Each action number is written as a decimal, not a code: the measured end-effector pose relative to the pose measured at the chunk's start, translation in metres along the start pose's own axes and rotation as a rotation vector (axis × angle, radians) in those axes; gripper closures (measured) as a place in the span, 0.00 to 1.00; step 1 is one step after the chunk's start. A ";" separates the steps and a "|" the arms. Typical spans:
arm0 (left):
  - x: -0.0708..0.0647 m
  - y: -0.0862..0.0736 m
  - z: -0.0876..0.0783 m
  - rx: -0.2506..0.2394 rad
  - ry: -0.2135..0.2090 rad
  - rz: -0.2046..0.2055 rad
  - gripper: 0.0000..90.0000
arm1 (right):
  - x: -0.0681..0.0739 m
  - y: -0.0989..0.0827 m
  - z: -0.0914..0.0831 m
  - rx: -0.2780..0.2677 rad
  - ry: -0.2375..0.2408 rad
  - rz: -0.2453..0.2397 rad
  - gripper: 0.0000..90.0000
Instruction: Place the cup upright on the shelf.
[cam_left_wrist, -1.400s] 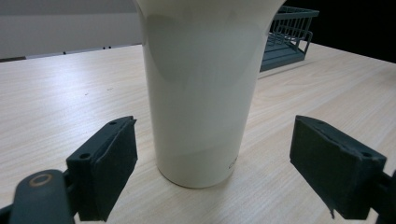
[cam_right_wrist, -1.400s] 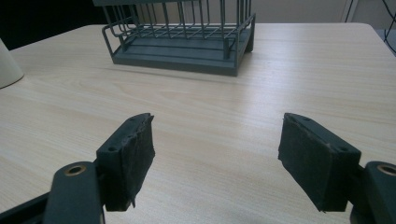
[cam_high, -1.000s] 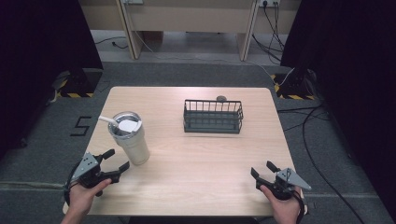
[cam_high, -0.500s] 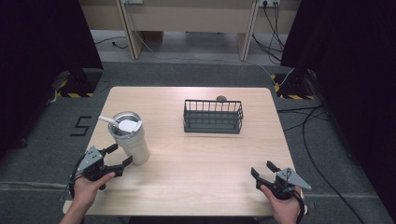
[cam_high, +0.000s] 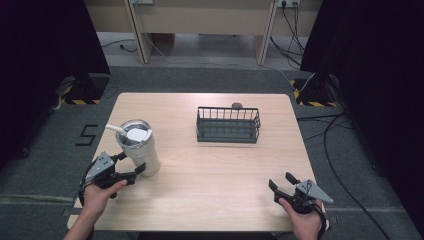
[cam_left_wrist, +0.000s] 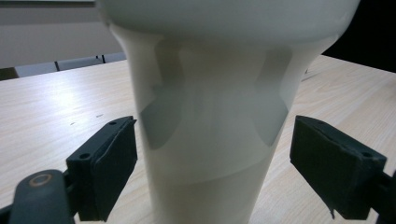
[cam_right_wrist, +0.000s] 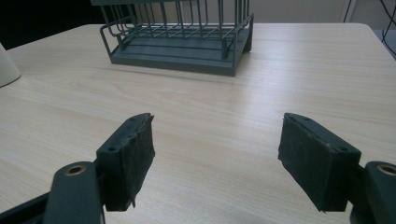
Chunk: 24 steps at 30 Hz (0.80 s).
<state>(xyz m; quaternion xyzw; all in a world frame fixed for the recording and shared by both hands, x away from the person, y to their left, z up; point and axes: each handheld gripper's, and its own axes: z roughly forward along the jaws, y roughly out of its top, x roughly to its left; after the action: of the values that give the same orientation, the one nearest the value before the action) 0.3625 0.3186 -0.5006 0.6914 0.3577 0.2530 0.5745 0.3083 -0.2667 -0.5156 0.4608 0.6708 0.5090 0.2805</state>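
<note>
L gripper (cam_high: 131, 165) moved fwd, straddling tumbler (cam_high: 139, 146); wood table (cam_high: 215, 175), dark curtains (cam_high: 370, 75).

Lab-like recording room: black curtains (cam_high: 45, 45), taped floor marks (cam_high: 86, 135), cables (cam_high: 345, 165).

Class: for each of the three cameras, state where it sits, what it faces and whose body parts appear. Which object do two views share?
High view: above the person's side, facing forward-down on table; forearms, both grippers.
Left gripper view: on left gripper, facing tumbler; open jaws.
Right gripper view: on right gripper, facing wire basket; open jaws.
Shared: basket, tumbler.
</note>
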 end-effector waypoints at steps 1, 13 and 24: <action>0.000 0.000 0.000 0.000 0.000 0.000 0.16 | 0.000 0.000 0.000 0.000 0.000 0.000 0.30; 0.001 0.007 0.016 -0.004 0.003 0.001 0.11 | 0.000 0.000 0.000 0.000 0.001 0.000 0.30; 0.001 0.009 0.029 0.001 0.008 0.015 0.08 | 0.000 0.000 0.000 0.002 0.002 -0.005 0.30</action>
<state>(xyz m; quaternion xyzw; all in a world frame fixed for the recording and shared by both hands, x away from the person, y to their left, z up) 0.3870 0.3008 -0.4983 0.6934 0.3549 0.2599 0.5707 0.3086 -0.2669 -0.5156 0.4591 0.6727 0.5079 0.2807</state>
